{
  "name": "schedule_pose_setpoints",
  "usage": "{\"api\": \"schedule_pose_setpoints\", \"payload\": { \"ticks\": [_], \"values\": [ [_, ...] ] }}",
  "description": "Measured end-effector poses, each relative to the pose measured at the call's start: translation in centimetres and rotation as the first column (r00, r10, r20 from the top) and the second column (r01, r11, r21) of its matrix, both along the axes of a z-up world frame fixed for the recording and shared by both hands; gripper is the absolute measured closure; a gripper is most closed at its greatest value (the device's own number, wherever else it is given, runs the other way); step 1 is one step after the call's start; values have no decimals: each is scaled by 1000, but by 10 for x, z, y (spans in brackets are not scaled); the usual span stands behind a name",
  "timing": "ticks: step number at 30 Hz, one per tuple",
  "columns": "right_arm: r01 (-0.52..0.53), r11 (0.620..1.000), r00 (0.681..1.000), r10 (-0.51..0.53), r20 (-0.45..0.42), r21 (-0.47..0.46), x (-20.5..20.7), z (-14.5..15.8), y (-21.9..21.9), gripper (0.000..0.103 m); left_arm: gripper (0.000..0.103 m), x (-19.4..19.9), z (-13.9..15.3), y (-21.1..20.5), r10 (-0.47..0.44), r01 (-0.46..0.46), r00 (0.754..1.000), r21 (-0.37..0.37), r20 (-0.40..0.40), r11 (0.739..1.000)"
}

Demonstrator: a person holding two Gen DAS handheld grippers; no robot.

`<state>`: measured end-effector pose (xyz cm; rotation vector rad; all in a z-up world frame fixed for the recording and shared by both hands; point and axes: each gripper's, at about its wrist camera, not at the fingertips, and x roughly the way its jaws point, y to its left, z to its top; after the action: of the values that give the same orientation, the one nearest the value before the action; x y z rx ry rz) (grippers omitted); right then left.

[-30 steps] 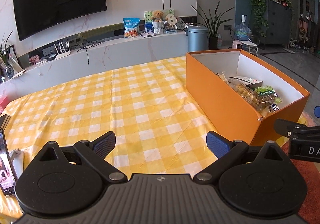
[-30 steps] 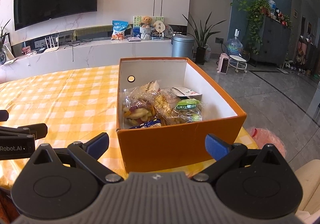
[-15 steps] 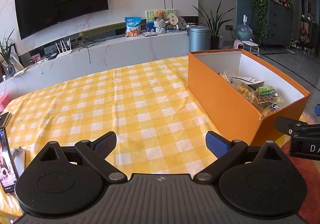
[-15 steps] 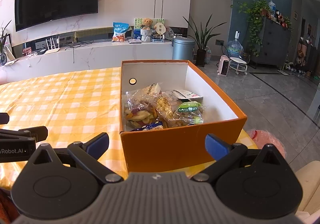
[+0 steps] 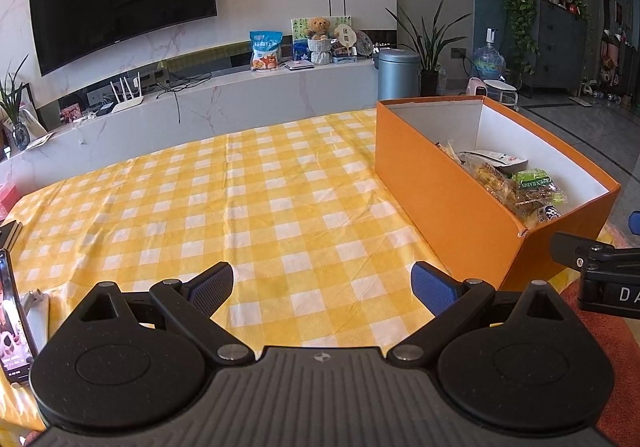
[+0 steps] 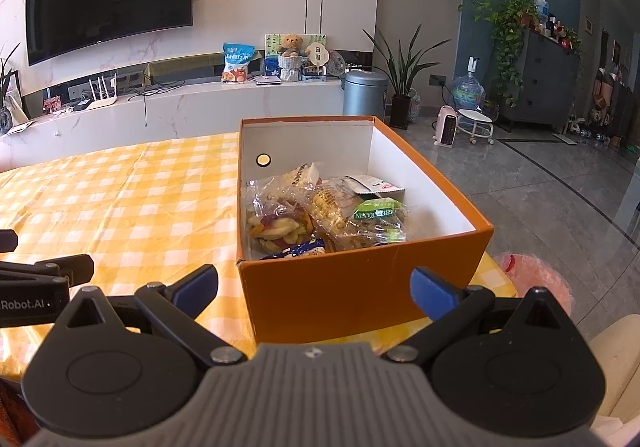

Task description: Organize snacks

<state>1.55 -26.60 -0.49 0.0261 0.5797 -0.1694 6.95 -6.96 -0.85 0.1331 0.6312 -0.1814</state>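
Grippers: left gripper [image 5: 322, 289] & right gripper [image 6: 314, 289] level, jaws apart.

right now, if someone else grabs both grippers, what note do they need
Left gripper: open, empty, over the yellow checked tablecloth.
Right gripper: open, empty, just short of the orange cardboard box at the table's right end.
Clear and foil snack packets all lie inside the box; a green raisin packet is on top.
Done: no snacks show loose on the cloth.
Left: probably nothing beyond tidying the pile; no lid is in view.
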Motion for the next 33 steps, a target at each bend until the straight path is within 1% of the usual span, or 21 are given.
{"api": "schedule_pose_setpoints", "payload": {
  "ticks": [33],
  "values": [
    [-1, 1000, 1000, 2, -21, 8, 3, -3, -2, 3, 0, -4, 2, 2, 3, -3, 1000, 13, 8, 1000]
  ]
}}
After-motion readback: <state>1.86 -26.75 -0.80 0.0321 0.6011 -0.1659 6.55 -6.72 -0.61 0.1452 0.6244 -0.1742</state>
